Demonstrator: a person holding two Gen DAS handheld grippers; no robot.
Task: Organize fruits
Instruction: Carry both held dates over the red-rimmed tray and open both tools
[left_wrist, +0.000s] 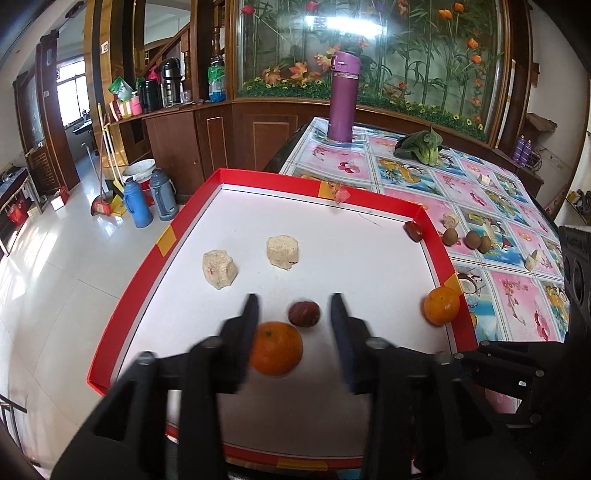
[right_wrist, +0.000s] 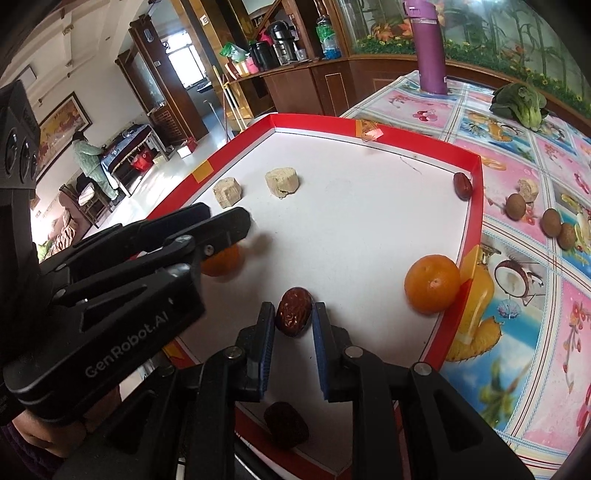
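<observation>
A red-rimmed white tray (left_wrist: 369, 206) holds two oranges, red dates and two beige cakes (left_wrist: 282, 251). My left gripper (left_wrist: 294, 297) is open over the tray's near part. One orange (left_wrist: 276, 347) lies between its fingers against the left finger, and a red date (left_wrist: 303, 314) lies just past it. In the right wrist view my right gripper (right_wrist: 293, 308) is shut on a wrinkled red date (right_wrist: 293, 316). Another dark date (right_wrist: 286, 424) lies below it in shadow. The second orange (right_wrist: 432, 283) rests against the tray's right wall. A further date (right_wrist: 462, 185) sits in the far right corner.
On the flowered tablecloth right of the tray lie three longans (right_wrist: 550, 221) and a beige cake (right_wrist: 528, 190). Farther back stand a purple flask (left_wrist: 342, 98) and a bok choy (left_wrist: 421, 146). The table drops to the tiled floor on the left. A person (right_wrist: 88, 162) stands in the far room.
</observation>
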